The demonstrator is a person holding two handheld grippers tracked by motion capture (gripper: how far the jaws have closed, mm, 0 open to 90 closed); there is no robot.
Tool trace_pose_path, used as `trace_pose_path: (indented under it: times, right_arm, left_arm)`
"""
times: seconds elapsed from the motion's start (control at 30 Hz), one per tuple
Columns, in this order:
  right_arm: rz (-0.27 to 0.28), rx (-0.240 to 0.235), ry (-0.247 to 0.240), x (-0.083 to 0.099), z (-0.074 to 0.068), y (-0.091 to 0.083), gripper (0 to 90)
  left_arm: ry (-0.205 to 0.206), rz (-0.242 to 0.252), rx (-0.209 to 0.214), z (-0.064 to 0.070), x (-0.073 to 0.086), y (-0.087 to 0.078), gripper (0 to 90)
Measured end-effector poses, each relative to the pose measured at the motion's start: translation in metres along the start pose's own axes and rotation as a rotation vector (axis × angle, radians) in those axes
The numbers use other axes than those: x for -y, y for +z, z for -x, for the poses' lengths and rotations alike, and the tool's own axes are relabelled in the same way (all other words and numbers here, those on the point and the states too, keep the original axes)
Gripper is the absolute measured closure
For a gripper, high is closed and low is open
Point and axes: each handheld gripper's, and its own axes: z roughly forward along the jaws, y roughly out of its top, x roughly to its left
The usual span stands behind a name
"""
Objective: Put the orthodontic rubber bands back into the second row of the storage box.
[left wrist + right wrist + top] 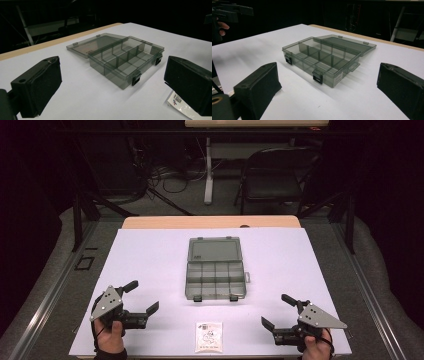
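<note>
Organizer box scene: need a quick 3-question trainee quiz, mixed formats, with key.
1. True or false: the lid of the organizer box is open and lies flat on the table.
2. Multiple choice: the small printed packet lies (A) inside a compartment, (B) on the lid, (C) on the table at the near edge, between the two grippers.
3. Fill in: the left gripper and the right gripper both have their jaws ____ and hold nothing.

Key: 1 true; 2 C; 3 open.
</note>
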Motion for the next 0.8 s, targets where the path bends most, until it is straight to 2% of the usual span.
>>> trace_pose_path:
  times: [0.4, 0.5, 0.8]
  right_arm:
    - [0.017, -0.002, -0.001, 0.0001, -0.0014, 0.0022, 3.4]
    - [-0.001, -0.004, -0.004, 0.0001, -0.0012, 0.0004, 3.4]
    - [-0.006, -0.006, -0.002, -0.0004, -0.002, -0.0008, 3.3]
  left_arm:
    - [0.006, -0.012, 0.001, 0.0006, -0.0001, 0.0003, 1.4]
    - [0.002, -0.011, 0.004, 0.0009, -0.0005, 0.0013, 1.4]
    - [0.008, -0.031, 0.014, 0.0037, -0.0003, 0.0048, 1.4]
